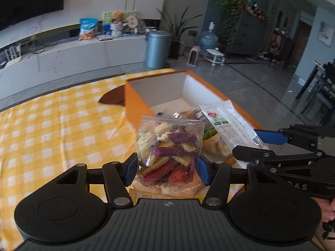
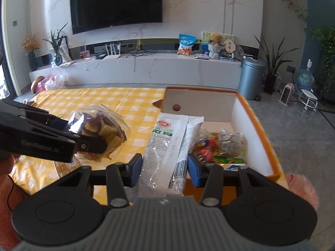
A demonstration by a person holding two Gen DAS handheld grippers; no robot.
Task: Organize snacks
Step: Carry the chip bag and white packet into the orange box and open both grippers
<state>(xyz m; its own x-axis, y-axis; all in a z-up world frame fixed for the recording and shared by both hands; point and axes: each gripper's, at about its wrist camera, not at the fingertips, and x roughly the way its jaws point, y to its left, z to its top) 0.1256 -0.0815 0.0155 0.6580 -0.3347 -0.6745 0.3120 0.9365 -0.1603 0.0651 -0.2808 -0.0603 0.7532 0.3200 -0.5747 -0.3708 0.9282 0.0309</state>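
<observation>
The left hand-held gripper (image 1: 166, 168) pinches a clear bag of dried fruit chips (image 1: 167, 146) between its blue pads, held above the desk (image 1: 52, 125) with its yellow checked cloth. At two o'clock from it, the right hand-held gripper (image 2: 164, 167) grips a white snack packet (image 2: 165, 146), whose top leans over the near rim of the orange box (image 2: 261, 125). The box stands open at the desk's edge, at one o'clock from both, with several wrapped snacks (image 2: 219, 144) lying inside against its white wall.
</observation>
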